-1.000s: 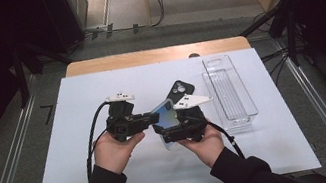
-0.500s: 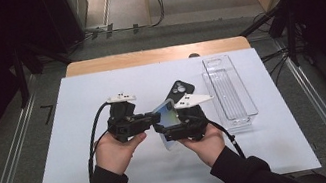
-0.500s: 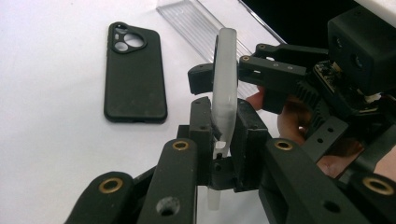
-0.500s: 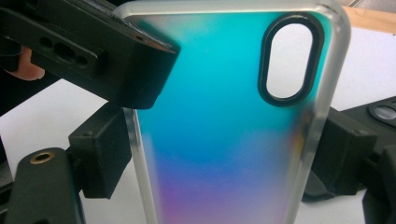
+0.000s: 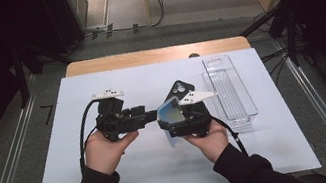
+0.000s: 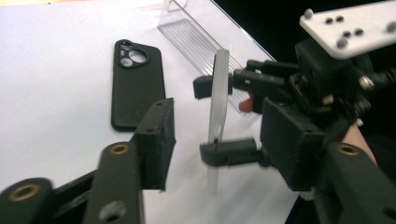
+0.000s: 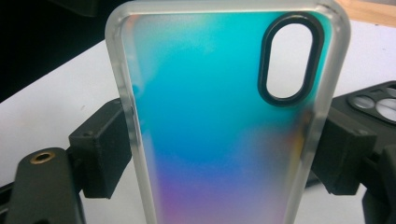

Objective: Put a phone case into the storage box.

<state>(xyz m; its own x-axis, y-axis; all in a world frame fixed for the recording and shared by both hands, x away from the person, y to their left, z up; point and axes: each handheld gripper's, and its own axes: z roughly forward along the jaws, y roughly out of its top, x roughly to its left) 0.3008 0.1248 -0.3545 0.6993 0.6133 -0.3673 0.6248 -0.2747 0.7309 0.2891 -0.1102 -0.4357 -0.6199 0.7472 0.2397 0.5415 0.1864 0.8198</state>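
Right gripper view: the right claw (image 7: 219, 158) is closed on the iridescent phone case (image 7: 219, 121), one jaw against each long frosted edge, with the oval camera cut-out at the upper right. The case stands upright, lifted off the white surface (image 7: 60, 88).

Left gripper view: the left claw (image 6: 224, 154) stands open, its two jaws apart and touching nothing. The iridescent phone case (image 6: 218, 107) shows edge-on between them and a little beyond, pinched by the right claw (image 6: 223, 119).

High view: both hands hold their grippers near the middle of the surface (image 5: 130, 178), the left claw (image 5: 147, 117) pointing at the right claw (image 5: 172, 123), which carries the iridescent phone case (image 5: 170, 112) tilted above the sheet. Just beyond the grippers a black phone case (image 5: 179, 89) lies flat, camera openings at its far end. Farther right, a clear plastic tray (image 5: 229, 89) lies lengthwise on the surface, close beside the right hand.
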